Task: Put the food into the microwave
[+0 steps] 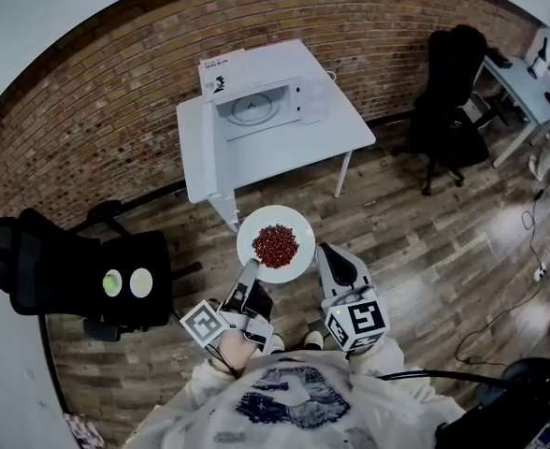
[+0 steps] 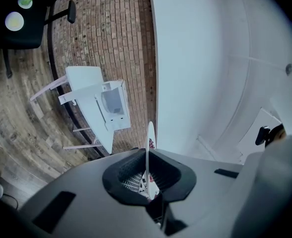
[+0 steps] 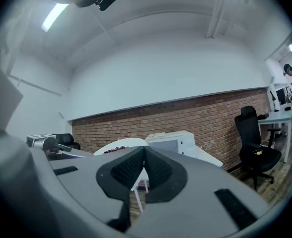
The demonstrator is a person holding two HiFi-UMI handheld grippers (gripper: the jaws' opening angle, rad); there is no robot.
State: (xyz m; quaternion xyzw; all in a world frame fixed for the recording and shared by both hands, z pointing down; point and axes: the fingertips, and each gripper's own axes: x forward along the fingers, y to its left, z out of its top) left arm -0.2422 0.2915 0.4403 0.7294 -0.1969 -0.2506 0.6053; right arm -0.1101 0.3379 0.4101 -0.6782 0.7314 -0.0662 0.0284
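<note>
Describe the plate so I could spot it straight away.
Start at the brick wall and the white table bearing the microwave. Nearer the camera, the left gripper clamps the rim of a round white plate; nothing else there carries a heap of red food.

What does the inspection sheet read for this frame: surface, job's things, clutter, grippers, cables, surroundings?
Surface: white table, carrying the microwave.
Job's things: microwave with its inside showing; plate of red food held in the air, well short of it.
Clutter: two pale discs on the left chair.
Grippers: left gripper shut on the plate's rim; right gripper shut with nothing between its jaws, beside the plate's right rim.
Cables: loose cables on the floor at right.
Surroundings: brick wall, wood floor, right chair, desk.
</note>
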